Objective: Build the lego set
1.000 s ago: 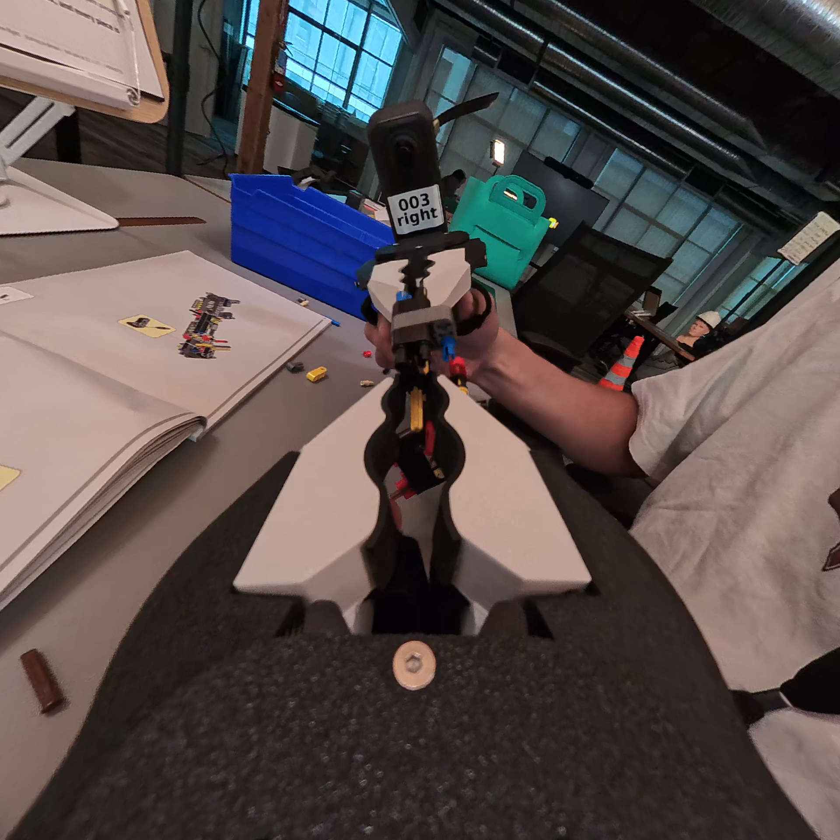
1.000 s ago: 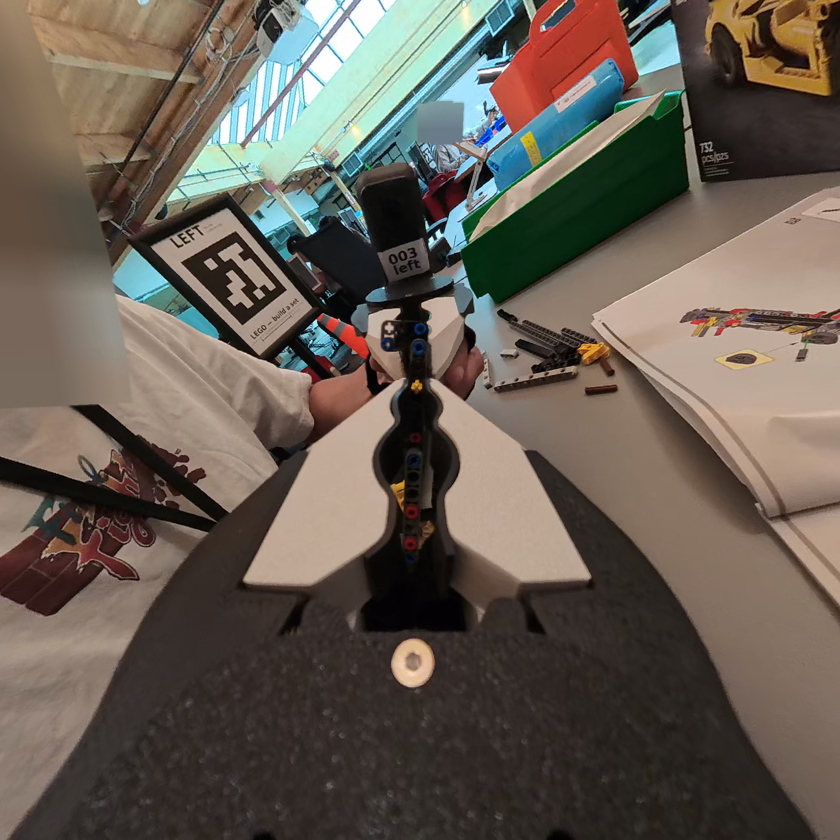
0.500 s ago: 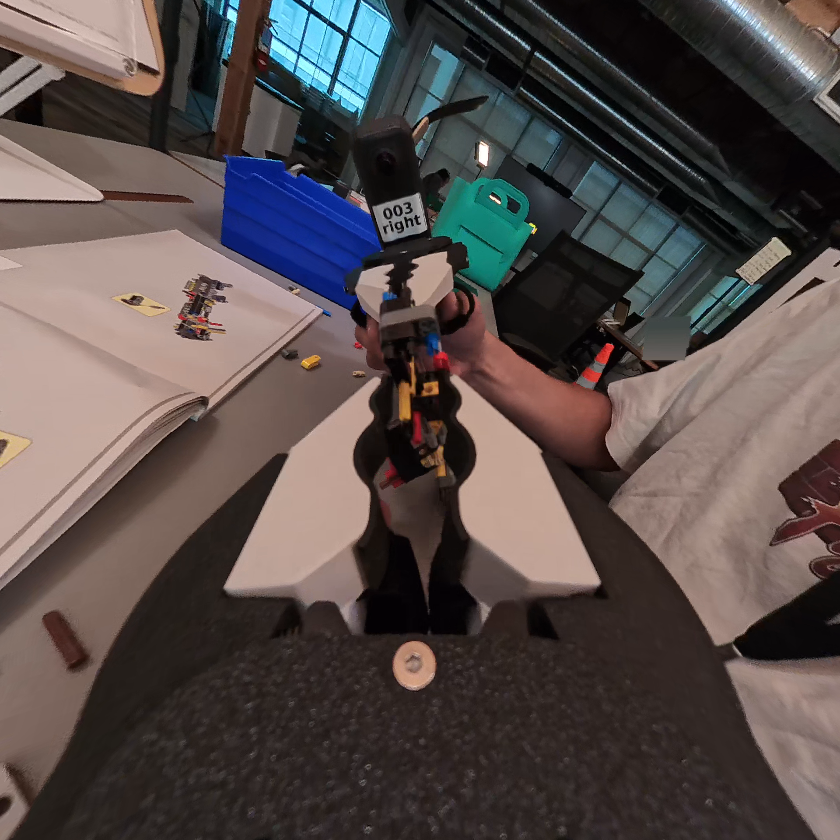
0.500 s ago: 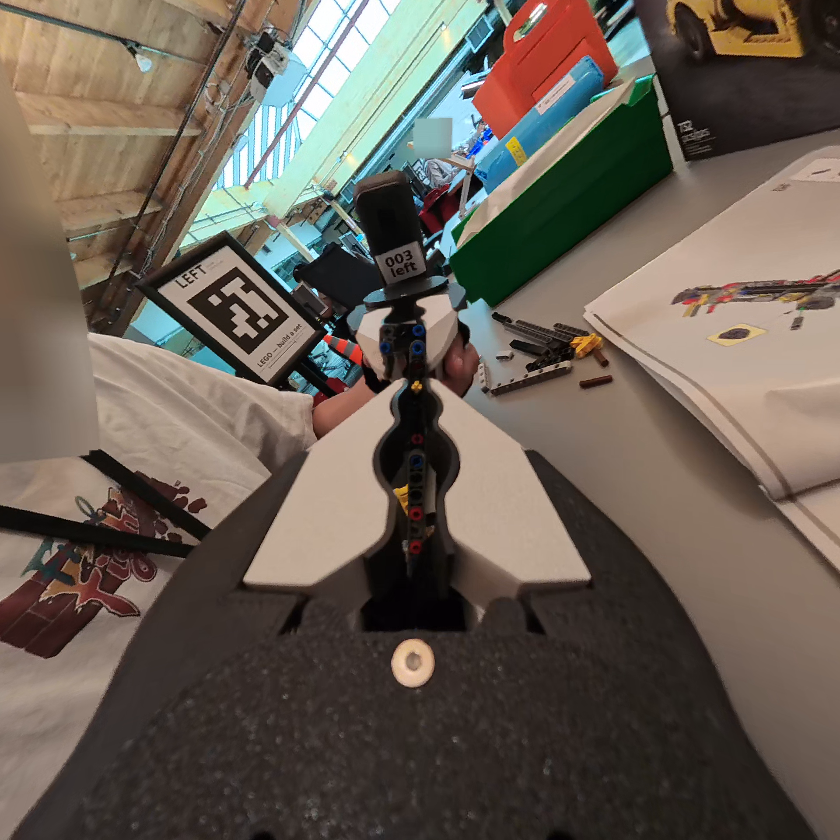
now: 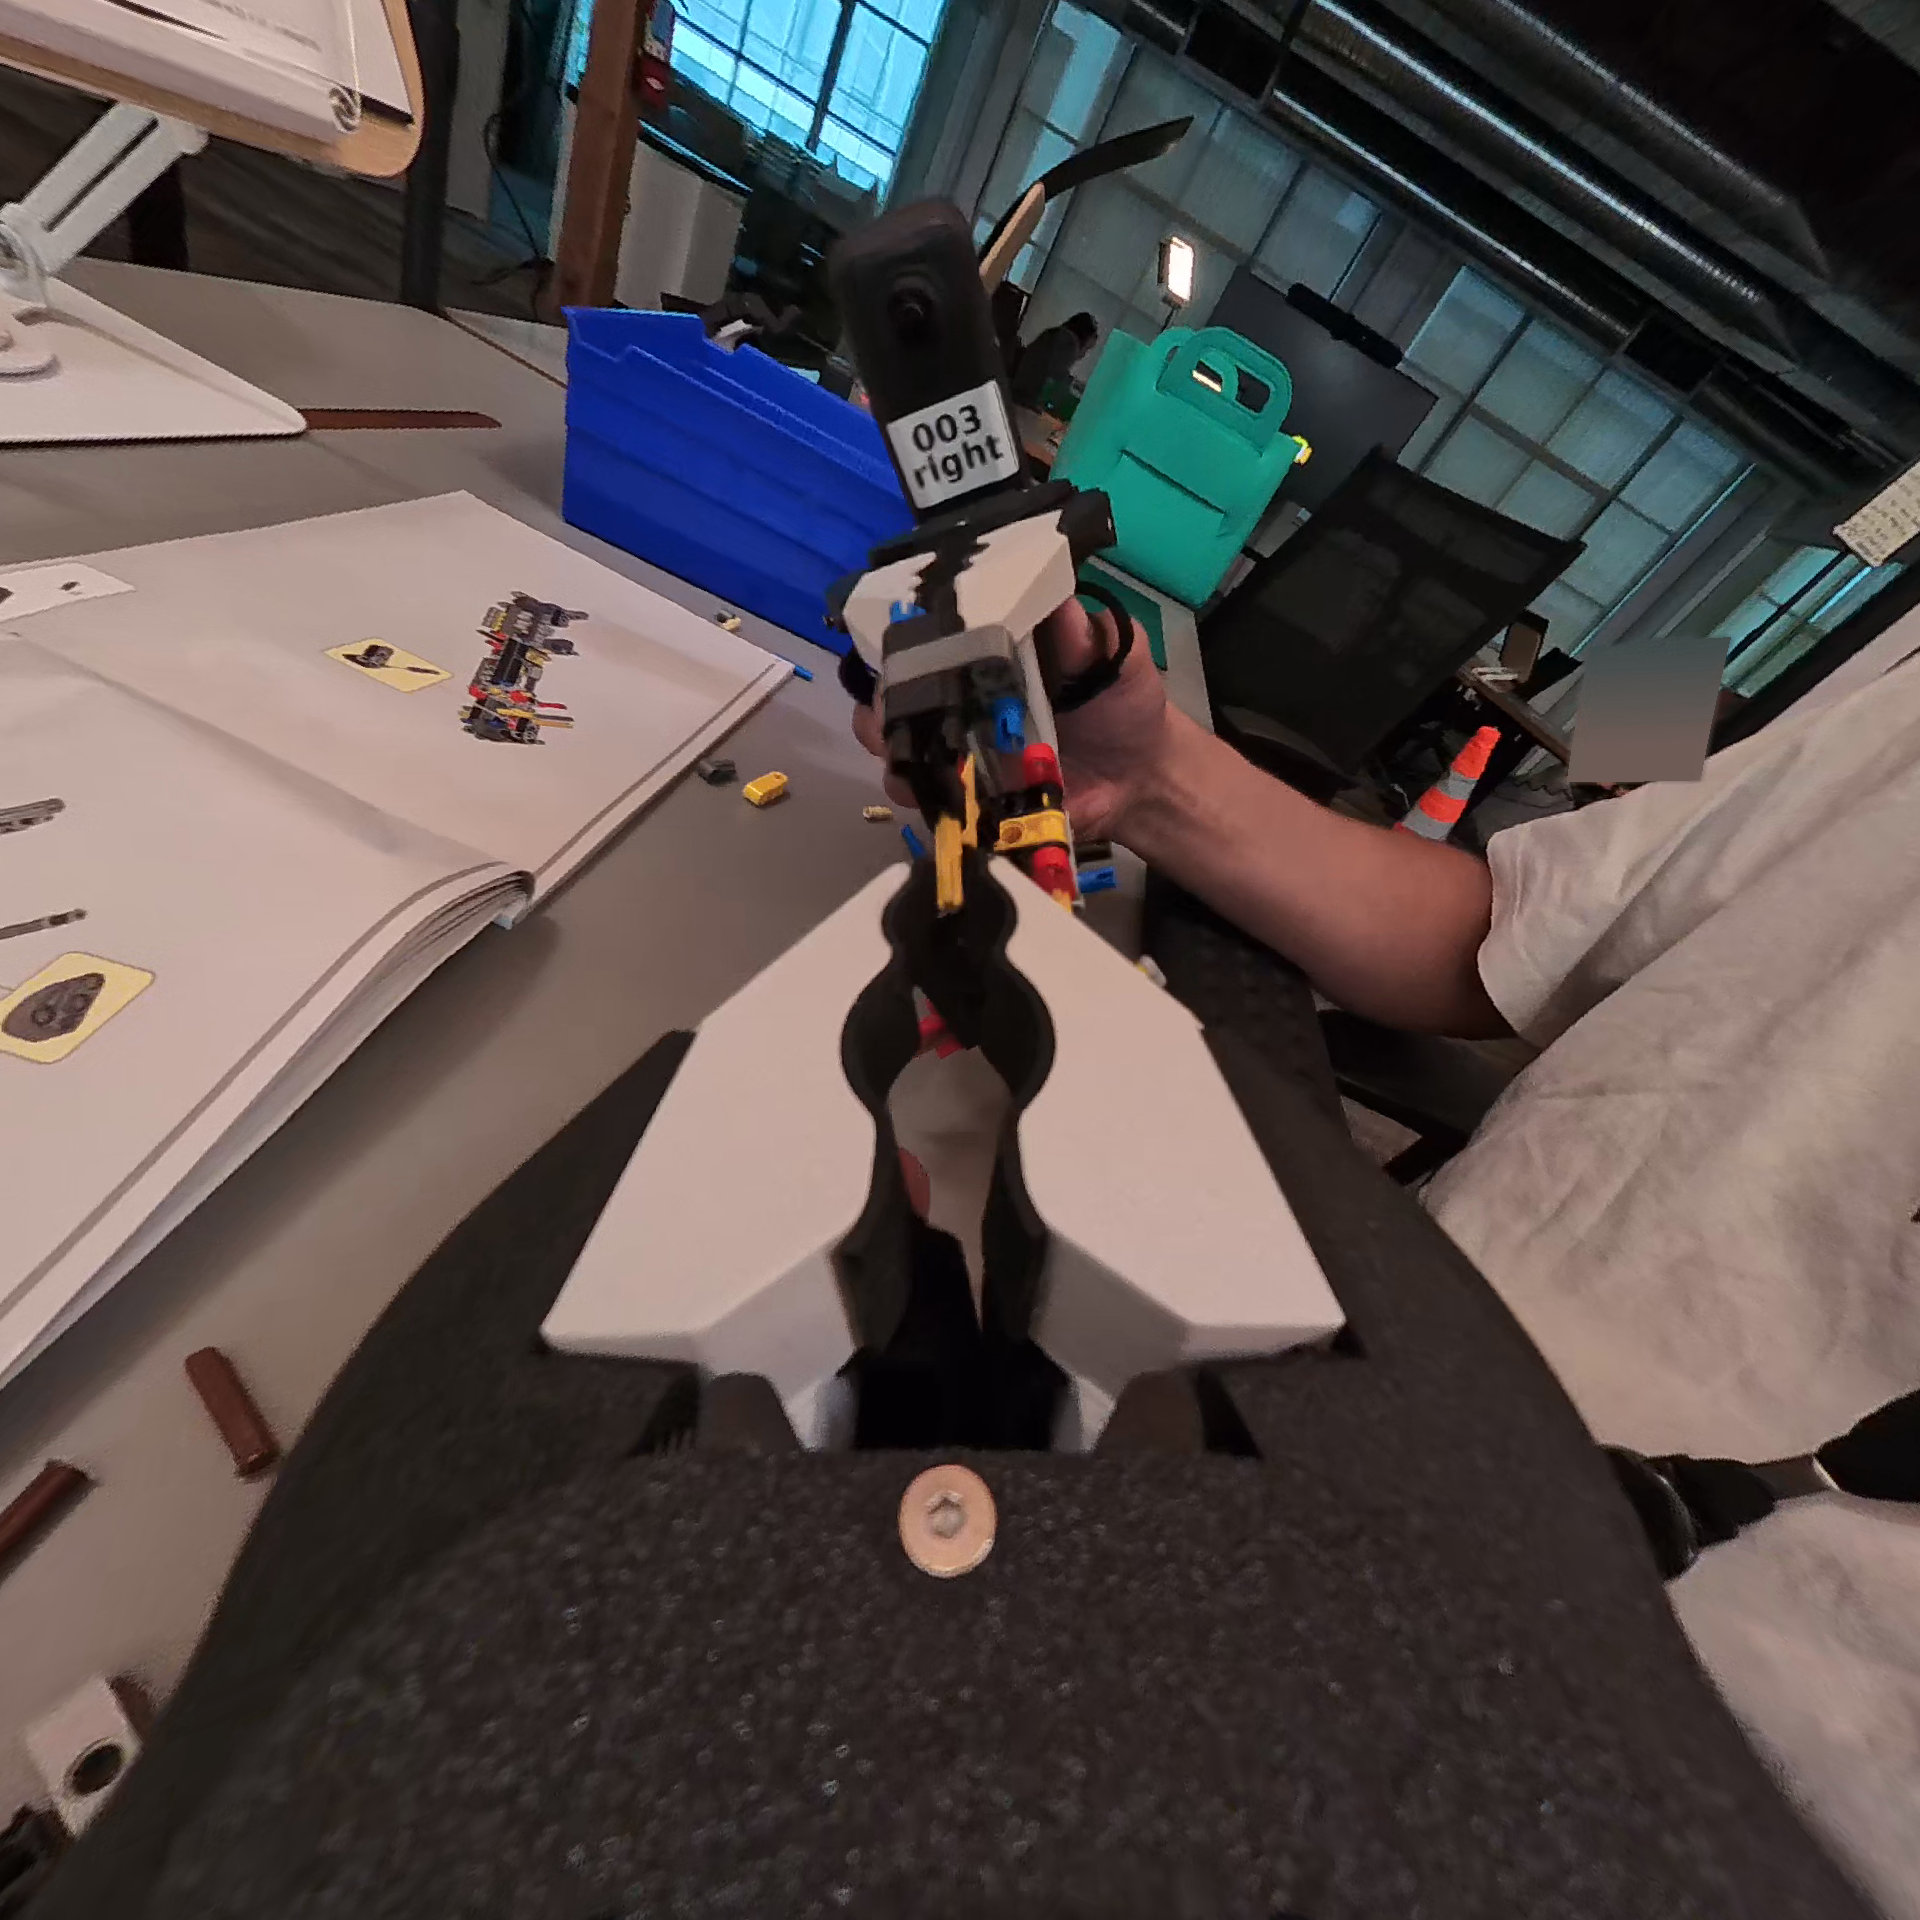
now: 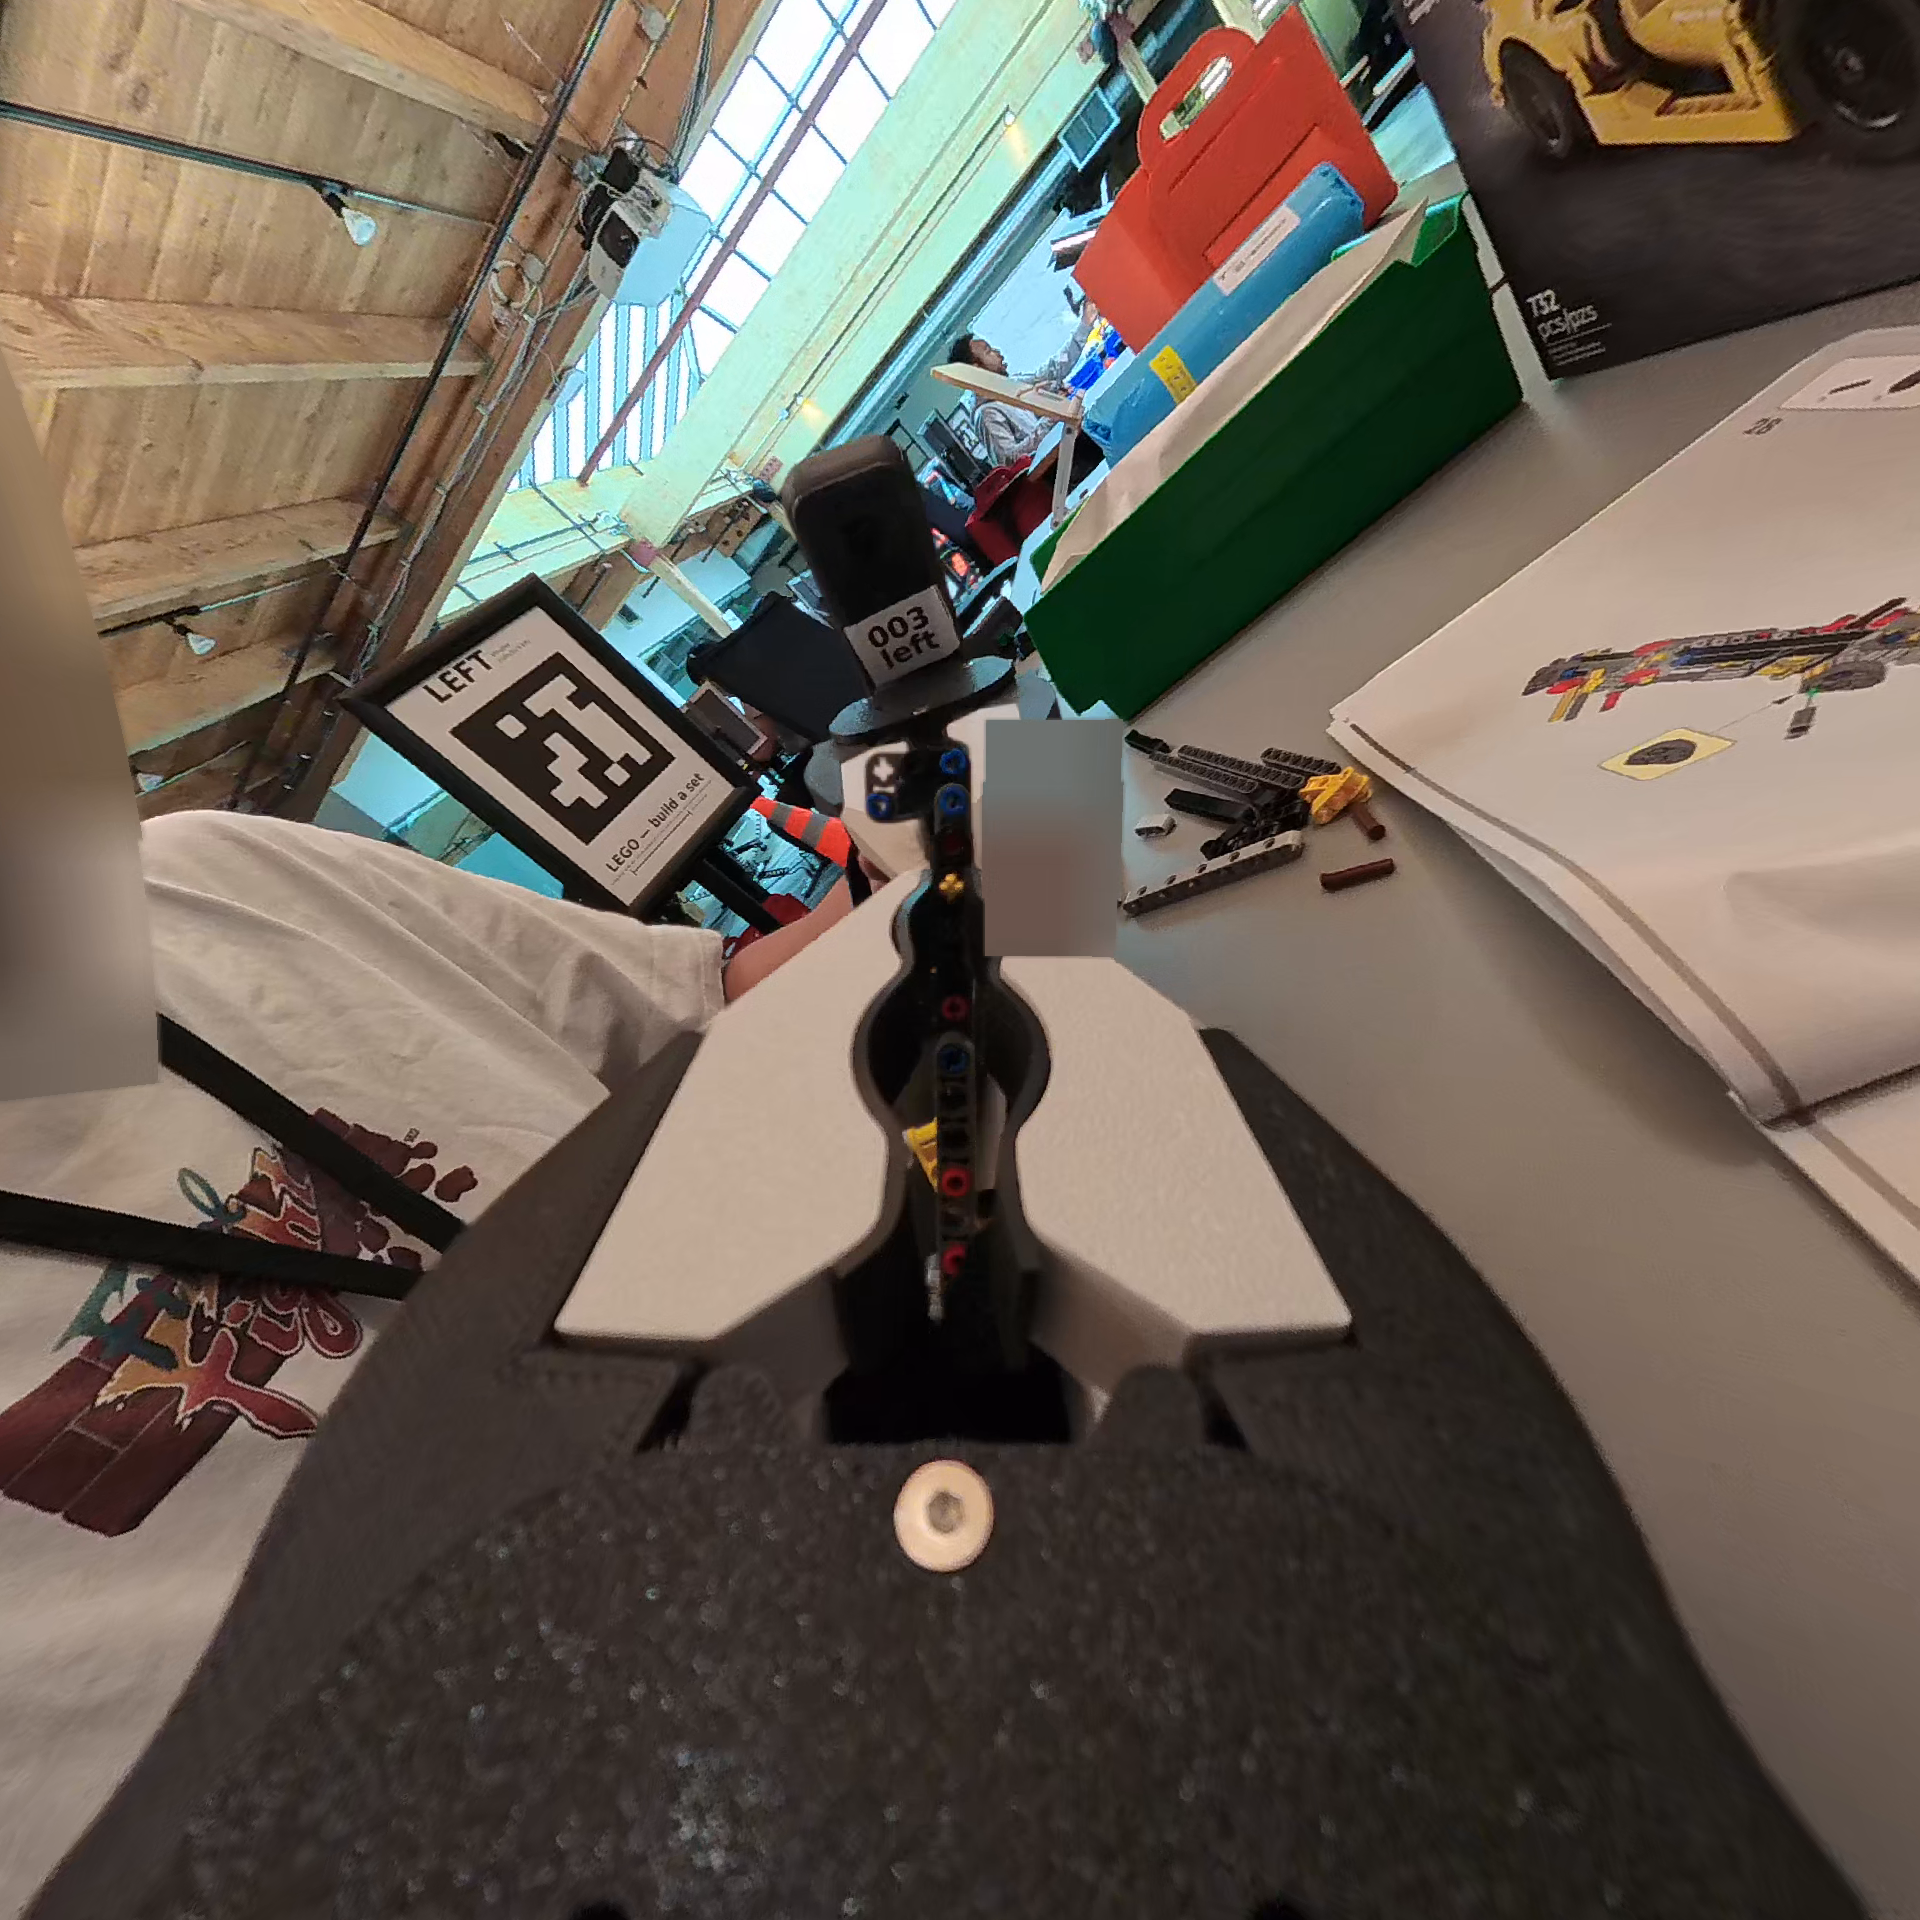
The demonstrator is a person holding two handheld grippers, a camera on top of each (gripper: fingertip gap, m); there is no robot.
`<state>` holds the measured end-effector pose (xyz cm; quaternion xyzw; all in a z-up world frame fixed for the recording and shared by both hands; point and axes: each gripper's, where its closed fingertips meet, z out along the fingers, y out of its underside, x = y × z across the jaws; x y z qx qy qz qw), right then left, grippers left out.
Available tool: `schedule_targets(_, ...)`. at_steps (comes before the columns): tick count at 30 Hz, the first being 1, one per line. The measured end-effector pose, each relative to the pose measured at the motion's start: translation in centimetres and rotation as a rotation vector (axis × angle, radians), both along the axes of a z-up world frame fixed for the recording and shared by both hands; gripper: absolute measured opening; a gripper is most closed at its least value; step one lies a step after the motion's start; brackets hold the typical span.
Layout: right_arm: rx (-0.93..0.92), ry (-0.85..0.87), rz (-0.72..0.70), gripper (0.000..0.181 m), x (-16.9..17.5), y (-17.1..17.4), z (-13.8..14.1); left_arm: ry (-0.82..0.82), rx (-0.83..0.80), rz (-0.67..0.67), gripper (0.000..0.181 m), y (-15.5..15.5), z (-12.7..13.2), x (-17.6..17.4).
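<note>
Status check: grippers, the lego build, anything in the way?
Left gripper and right gripper both shut on long black multicoloured-pinned lego assembly, held above grey table. Nothing blocking.

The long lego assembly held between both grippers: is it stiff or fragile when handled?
The lego assembly is probably fairly stiff: it spans straight between both grippers. Protruding pins and the yellow piece may pop off if squeezed.

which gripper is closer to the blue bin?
Right. The right gripper is held up just in front of the blue bin; the left gripper holds the lego assembly from its other end, farther back.
</note>
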<state>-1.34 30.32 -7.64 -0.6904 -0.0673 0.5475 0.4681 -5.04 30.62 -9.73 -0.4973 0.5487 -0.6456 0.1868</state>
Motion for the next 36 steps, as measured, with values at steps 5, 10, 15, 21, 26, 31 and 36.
schedule_targets(5,-0.025,-0.03,-0.049,0.015,0.6,1.1,-1.1,0.074,-0.078,0.027,0.003,0.9,-1.1,0.2)
schedule_targets(10,0.016,-0.281,-0.249,0.063,2.5,1.5,-1.1,0.156,-0.187,0.139,0.003,3.3,-2.3,0.7)
schedule_targets(15,-0.046,-0.778,-0.419,0.1,0.5,1.6,-3.0,0.176,-0.167,0.182,0.003,3.5,-2.7,0.9)
schedule_targets(21,-0.122,-0.989,-0.531,0.103,-1.4,3.0,-4.5,0.155,-0.156,0.175,0.003,2.7,-2.1,0.7)
schedule_targets(26,-0.17,-0.99,-0.574,0.09,-1.8,3.4,-5.0,0.136,-0.149,0.142,0.003,1.7,-1.6,0.4)
schedule_targets(31,-0.109,-1.119,-0.62,0.082,-1.6,2.8,-4.3,0.099,-0.076,0.097,0.004,0.8,-1.0,0.0)
schedule_targets(36,-0.065,-1.152,-0.609,0.082,-2.2,2.4,-4.4,0.102,-0.044,0.073,0.004,0.2,-1.2,0.0)
